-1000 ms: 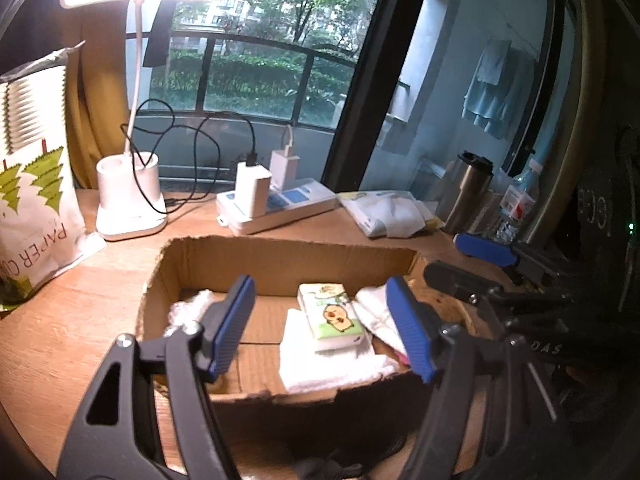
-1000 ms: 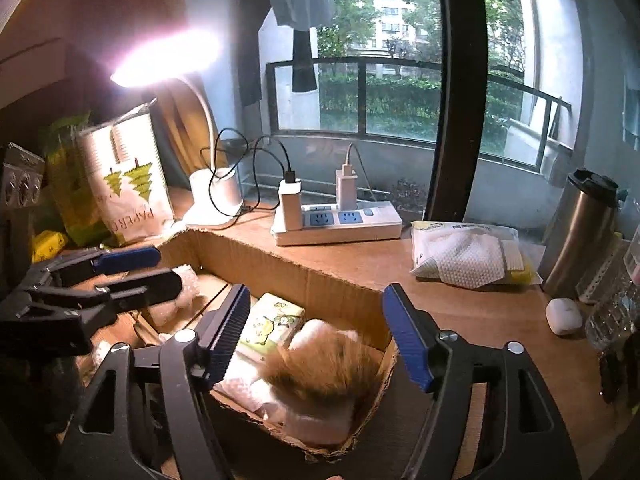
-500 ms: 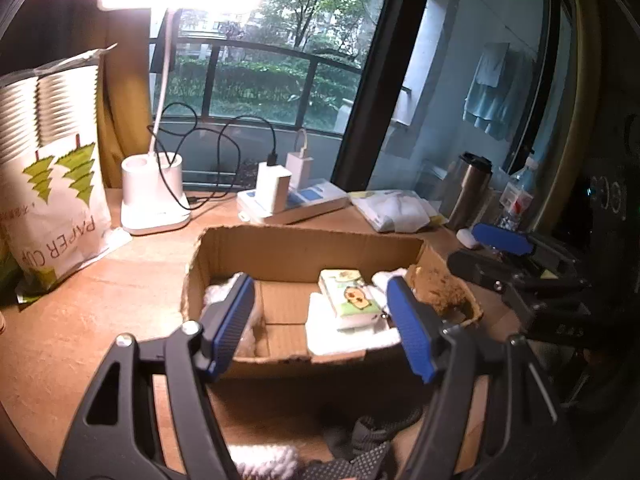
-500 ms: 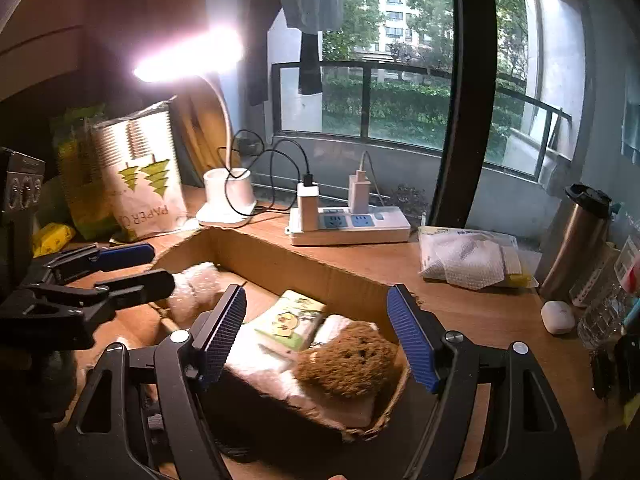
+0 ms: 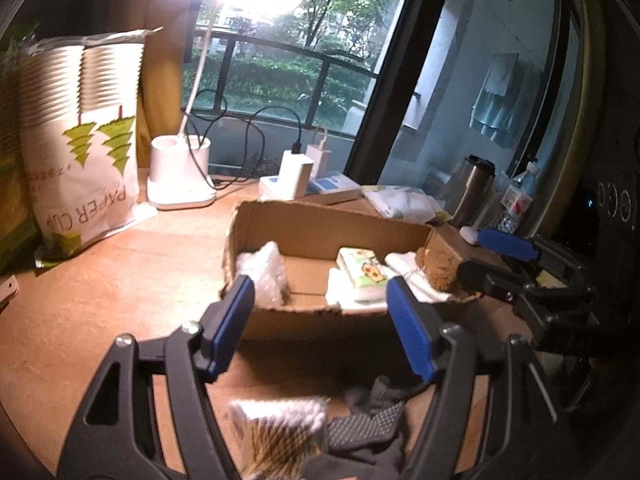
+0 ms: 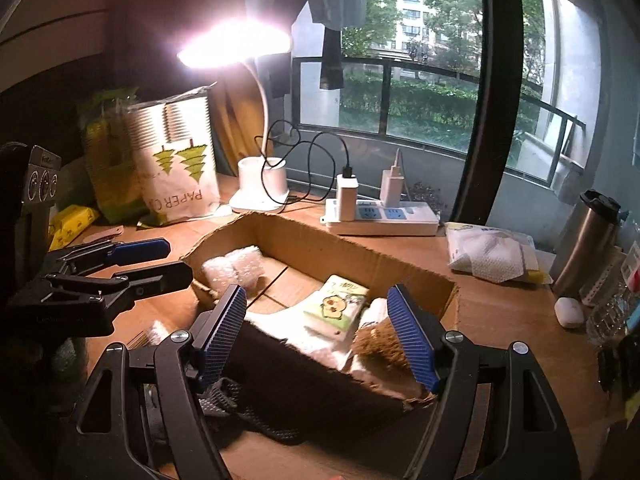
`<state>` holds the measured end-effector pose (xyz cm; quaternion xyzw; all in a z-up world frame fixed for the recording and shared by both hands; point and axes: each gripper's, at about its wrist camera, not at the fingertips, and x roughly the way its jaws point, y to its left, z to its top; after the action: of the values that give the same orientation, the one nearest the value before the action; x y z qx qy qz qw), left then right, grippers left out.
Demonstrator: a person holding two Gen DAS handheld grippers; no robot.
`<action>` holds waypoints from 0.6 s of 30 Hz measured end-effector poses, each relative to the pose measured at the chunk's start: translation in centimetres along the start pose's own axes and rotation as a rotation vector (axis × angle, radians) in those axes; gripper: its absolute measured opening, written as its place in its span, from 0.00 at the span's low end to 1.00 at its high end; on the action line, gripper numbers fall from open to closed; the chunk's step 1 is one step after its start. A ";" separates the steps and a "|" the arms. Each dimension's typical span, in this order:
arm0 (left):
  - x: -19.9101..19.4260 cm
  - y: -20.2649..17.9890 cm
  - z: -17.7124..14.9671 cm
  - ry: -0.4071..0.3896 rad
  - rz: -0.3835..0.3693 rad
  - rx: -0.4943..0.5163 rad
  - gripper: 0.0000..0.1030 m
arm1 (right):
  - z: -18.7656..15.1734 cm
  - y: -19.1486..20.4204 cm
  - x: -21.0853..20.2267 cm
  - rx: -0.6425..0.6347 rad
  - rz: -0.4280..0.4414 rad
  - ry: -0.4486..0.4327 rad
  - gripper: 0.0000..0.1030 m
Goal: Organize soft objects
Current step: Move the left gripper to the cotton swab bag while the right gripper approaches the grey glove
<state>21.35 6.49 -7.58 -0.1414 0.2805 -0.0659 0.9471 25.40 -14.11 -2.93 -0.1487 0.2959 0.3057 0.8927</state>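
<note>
An open cardboard box point(image 5: 320, 236) point(image 6: 320, 246) stands on the wooden desk. In it lie a bubble-wrap wad point(image 5: 264, 270) point(image 6: 234, 268), a tissue pack with a cartoon print point(image 5: 362, 270) point(image 6: 336, 310), white cloths point(image 5: 338, 290) and a brown fuzzy ball point(image 5: 438, 266) point(image 6: 378, 346). My left gripper point(image 5: 322, 324) is open and empty in front of the box, above a white fluffy item point(image 5: 280, 420) and a dark grey glove point(image 5: 368, 424) point(image 6: 228, 398). My right gripper point(image 6: 316, 330) is open and empty over the box's near edge.
A lit desk lamp point(image 5: 180, 176) point(image 6: 262, 188), a paper-cup bag point(image 5: 80, 152) point(image 6: 176, 168) and a power strip point(image 6: 380, 216) stand behind the box. A wipes pack point(image 6: 492, 252), a steel flask point(image 6: 586, 236) and an earbud case point(image 6: 568, 312) are at the right.
Both grippers have pulled back from the box and stayed open. The brown ball that was by the right gripper now rests in the box. The glove and fluffy item came into view.
</note>
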 end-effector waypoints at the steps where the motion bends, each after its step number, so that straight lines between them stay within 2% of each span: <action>1: -0.2 0.1 -0.2 0.001 0.002 -0.002 0.68 | -0.1 0.1 0.0 0.000 0.003 0.001 0.74; 18: -1.8 3.6 -3.2 0.031 0.040 -0.086 0.68 | -3.2 3.3 1.0 -0.002 0.068 0.085 0.74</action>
<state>18.26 9.50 -10.35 -0.1755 0.3003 -0.0369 0.9368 22.54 -12.52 -6.38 -0.1525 0.3383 0.3293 0.8682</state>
